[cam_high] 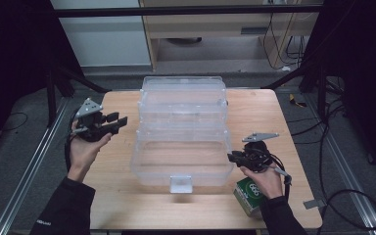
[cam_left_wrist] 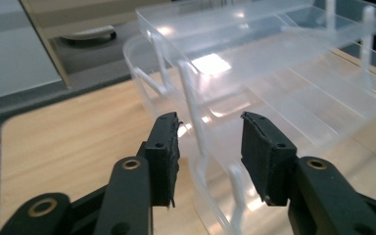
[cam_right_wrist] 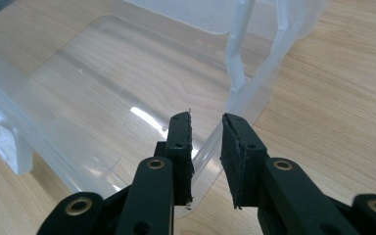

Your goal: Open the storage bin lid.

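While the clear tiered organizer box (cam_high: 182,132) stands fanned open in the middle of the wooden table (cam_high: 122,196), the left gripper (cam_high: 120,121) hovers off its left side with jaws apart and empty, aimed at a hinge arm (cam_left_wrist: 196,117). The right gripper (cam_high: 231,157) sits at the bottom tray's right rim (cam_right_wrist: 210,147), jaws parted astride it but not clamped, so I judge the trays are spread and any folding shut or loading, perhaps of the green box (cam_high: 248,194) near the right hand, is not yet begun

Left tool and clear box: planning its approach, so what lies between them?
Bare wooden table in the high view, between left tool and clear box.
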